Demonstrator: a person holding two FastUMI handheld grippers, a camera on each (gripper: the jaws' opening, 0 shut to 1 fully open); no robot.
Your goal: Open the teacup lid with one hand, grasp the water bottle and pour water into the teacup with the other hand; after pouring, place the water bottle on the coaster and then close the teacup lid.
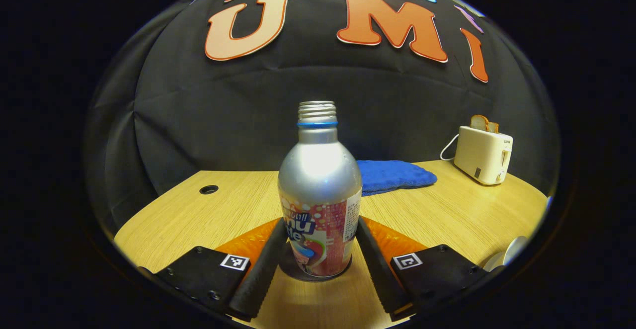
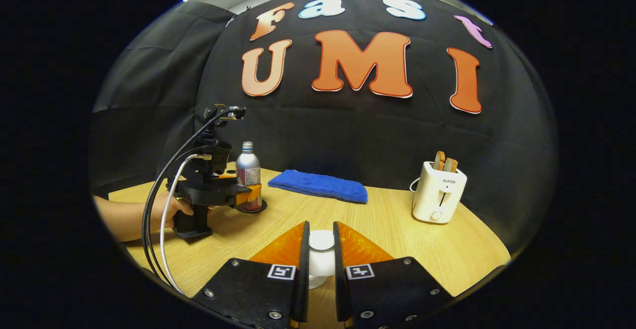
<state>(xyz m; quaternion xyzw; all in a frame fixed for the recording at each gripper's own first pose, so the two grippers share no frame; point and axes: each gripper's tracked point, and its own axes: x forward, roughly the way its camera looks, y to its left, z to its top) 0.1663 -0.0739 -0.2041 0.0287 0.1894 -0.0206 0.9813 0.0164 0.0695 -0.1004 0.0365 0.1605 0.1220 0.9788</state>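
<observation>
Seemingly the task is near one of its two ends, and which one cannot be settled from this moment alone. In the left gripper view the left gripper (image 1: 318, 259) stands wide open, its two fingers flanking the water bottle (image 1: 319, 195) just ahead of it; whether the pads touch the bottle's sides is hard to say, but they do not appear to press. The bottle is upright, uncapped, and stands on a dark round coaster (image 1: 298, 273) between the fingers. Beyond it, farther from the gripper, lie a blue cloth (image 1: 395, 176) and, off to its right, a toaster (image 1: 483, 154) on the wooden table (image 1: 208, 214).

In the right gripper view the right gripper (image 2: 321, 254) is drawn in narrowly around the teacup lid (image 2: 321, 240), which sits directly between its fingers, with the white teacup (image 2: 318, 274) below. The fingers look close against the knob, yet real contact on both sides cannot be confirmed. The lid appears seated on the cup.

Judging by this, either the bottle has not yet been lifted and the lid not yet raised, or the pouring is over and the bottle is back on the coaster with the lid being set down. The water level inside the cup is hidden under the lid, and most of the cup's body is cut off by the fingers. A white rim (image 1: 512, 252) at the far right edge of the left gripper view is too clipped to identify.
</observation>
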